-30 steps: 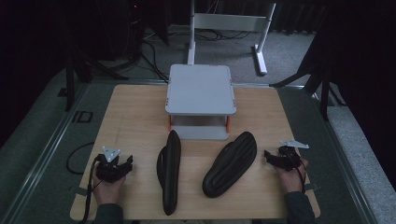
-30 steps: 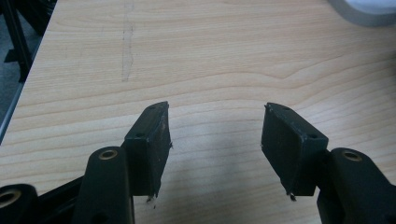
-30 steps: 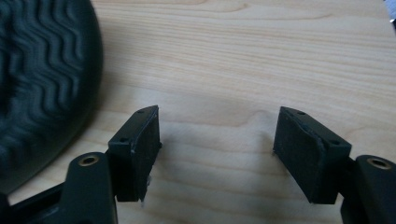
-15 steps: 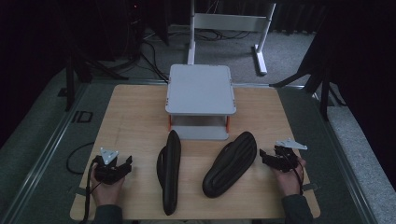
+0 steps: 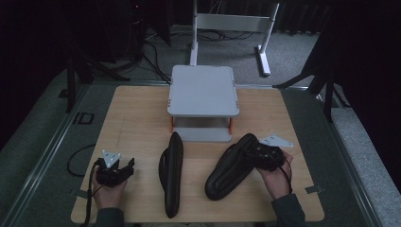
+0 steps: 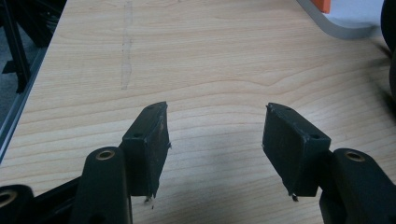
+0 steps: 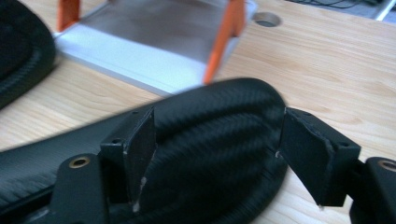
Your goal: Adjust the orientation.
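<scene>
Two long black woven-pattern soles lie on the wooden table (image 5: pixel 137 123): a narrow left sole (image 5: pixel 171 175) and a wider right sole (image 5: pixel 227 172), angled up to the right. My right gripper (image 5: pixel 255 153) sits at the right sole's far rounded end. In the right gripper view the right gripper (image 7: pixel 217 116) straddles that end (image 7: pixel 210 144), and its jaws have just been opening, pads not pressing. My left gripper (image 5: pixel 127 166) rests at the table's near left. The left gripper (image 6: pixel 215 107) has also just been opening, with bare wood between its jaws.
A grey two-level stand (image 5: pixel 203 90) with orange posts (image 7: pixel 219 42) sits at the table's middle back, just beyond both soles. A white metal frame (image 5: pixel 234 21) and cables stand on the floor behind. The table's front edge lies close to both hands.
My right hand has moved left and up from the table's right side onto the right sole's far end. The left hand has stayed where it was.
</scene>
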